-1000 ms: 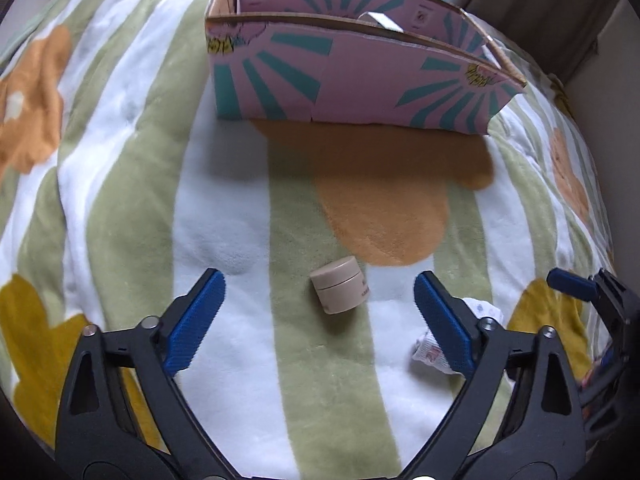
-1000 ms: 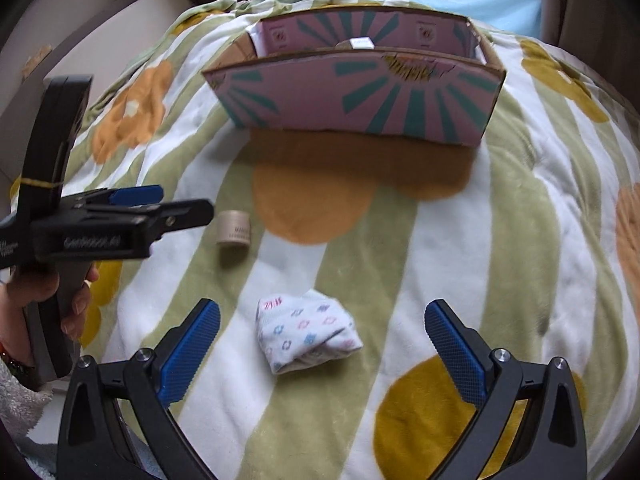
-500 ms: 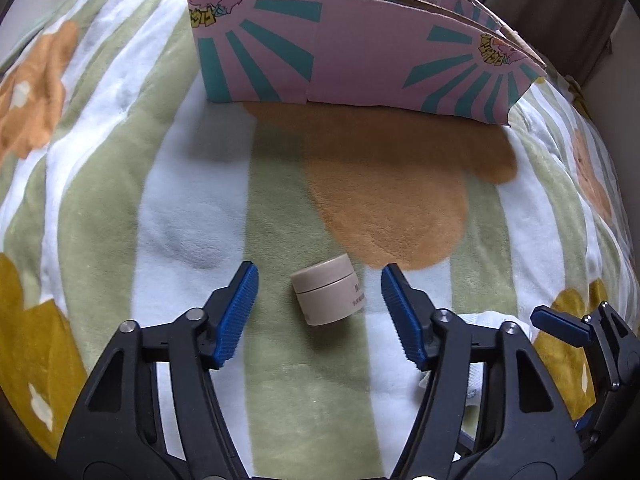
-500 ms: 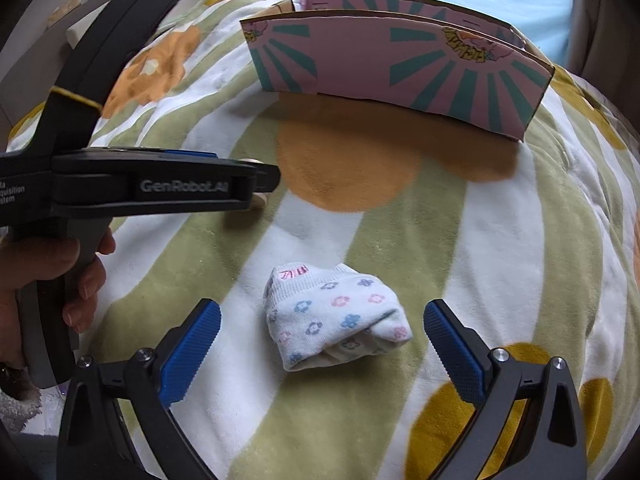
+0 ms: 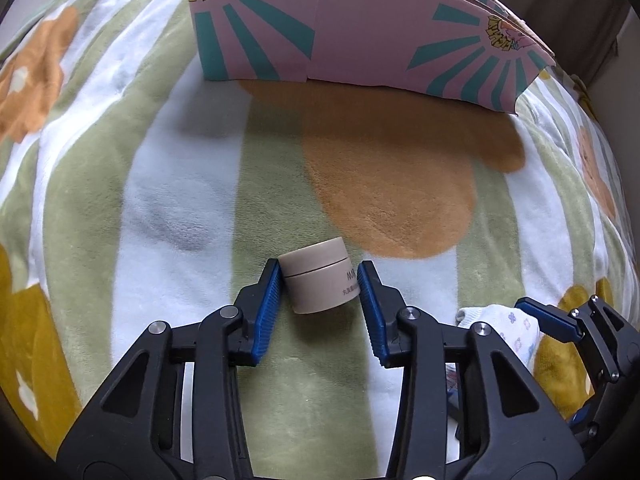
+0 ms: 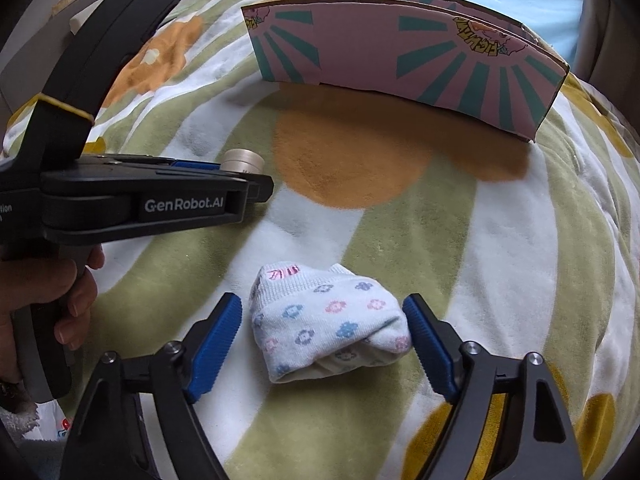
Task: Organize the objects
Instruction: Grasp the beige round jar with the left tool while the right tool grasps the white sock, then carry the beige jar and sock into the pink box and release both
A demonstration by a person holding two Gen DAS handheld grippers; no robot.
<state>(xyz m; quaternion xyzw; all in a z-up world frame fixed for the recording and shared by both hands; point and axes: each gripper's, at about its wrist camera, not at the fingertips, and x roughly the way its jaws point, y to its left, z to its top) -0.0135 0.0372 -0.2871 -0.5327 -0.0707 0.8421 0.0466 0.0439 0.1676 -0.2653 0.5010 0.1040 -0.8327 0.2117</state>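
Blue rubber pads have just squeezed in on both sides of the small round beige jar point(image 5: 317, 280), so our left gripper point(image 5: 318, 278) now holds it. A moment ago those pads stood wide apart with the jar loose between them. That means we have the jar and we think it is ready to be lifted.

Our right gripper point(image 6: 322, 322) has come lower too. Its jaws are closing, but they do not press yet. The little white folded sock with blue and pink flowers point(image 6: 326, 322) lies between the pads, with a small gap on each side. So the sock is not caught yet.

Both grippers tip down steeply toward the bed, side by side. In the right wrist view we see a hand point(image 6: 60, 300) wrapped around the black handle of the left gripper.

Both things rest on the soft fluffy blanket with green and white stripes and orange flowers point(image 5: 180, 208). Farther back stands the open pink cardboard box with teal rays point(image 5: 360, 40), well apart from the jar and the sock. We guess both things go in there.
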